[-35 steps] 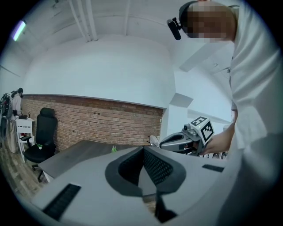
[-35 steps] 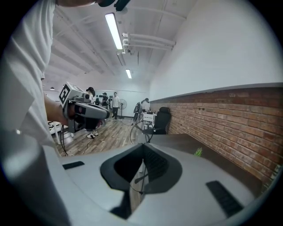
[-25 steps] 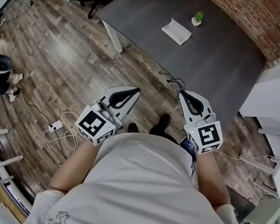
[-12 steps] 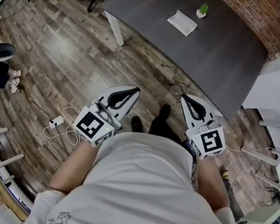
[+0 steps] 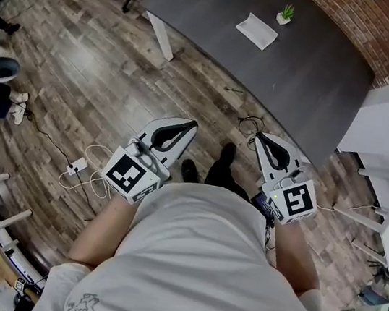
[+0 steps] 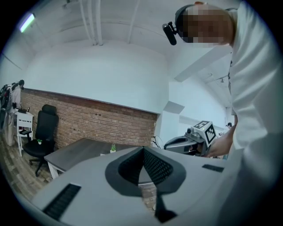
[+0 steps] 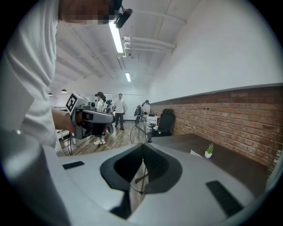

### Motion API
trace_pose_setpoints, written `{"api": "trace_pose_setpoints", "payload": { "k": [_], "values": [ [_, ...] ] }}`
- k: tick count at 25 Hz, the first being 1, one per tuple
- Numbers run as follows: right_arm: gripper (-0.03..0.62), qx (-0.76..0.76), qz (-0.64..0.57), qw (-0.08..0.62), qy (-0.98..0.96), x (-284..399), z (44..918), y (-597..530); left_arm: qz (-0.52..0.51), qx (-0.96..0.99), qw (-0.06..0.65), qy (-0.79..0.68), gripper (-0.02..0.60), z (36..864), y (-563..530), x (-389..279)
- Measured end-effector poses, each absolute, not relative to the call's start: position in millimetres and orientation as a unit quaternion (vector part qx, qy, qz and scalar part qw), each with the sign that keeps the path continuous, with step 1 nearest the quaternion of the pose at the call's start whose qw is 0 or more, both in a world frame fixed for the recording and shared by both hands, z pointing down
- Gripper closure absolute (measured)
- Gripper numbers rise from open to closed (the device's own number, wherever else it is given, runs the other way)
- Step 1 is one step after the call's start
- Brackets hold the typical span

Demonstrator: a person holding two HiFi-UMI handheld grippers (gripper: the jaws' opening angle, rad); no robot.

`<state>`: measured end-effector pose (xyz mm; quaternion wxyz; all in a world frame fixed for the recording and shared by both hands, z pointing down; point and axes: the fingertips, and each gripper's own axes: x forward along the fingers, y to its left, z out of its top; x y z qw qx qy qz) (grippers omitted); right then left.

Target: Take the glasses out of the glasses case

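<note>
While I stand on the wooden floor (image 5: 83,75), well short of the dark tabletop (image 5: 309,81), I hold both tools in front of my waist, pointing roughly level toward it. My left hand-held gripper (image 5: 187,123) has its jaws pressed together with nothing between them. My right hand-held gripper (image 5: 260,136) is the same: narrow, closed and empty.

The glasses case (image 5: 257,31), as I take the flat white thing on the far part of the tabletop to be, lies just beside a small potted plant (image 5: 286,14). From here it is too small to tell whether its lid is up or down, and I see no glasses outside it.

I judge the task has hardly begun: this is the approach, with nothing touched. The next move calls for walking up to the near edge of the tabletop, bringing both tools over the case and spreading the jaws on the way. I expect one tool will have to steady or open the case. The other would then pick the glasses out by the frame, gently, since lenses and thin arms will not take a hard pinch.
</note>
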<state>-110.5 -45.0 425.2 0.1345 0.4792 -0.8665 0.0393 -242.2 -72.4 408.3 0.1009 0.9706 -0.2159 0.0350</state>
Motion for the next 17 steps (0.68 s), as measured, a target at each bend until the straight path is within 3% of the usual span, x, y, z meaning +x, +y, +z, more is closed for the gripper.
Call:
{"api": "trace_pose_setpoints", "payload": {
  "k": [17],
  "values": [
    [0.58, 0.483, 0.041, 0.132, -0.864, -105.4, 426.0, -49.1, 0.036, 0.971, 0.102, -0.212, 0.571, 409.2, -74.5, -237.4]
  ]
}}
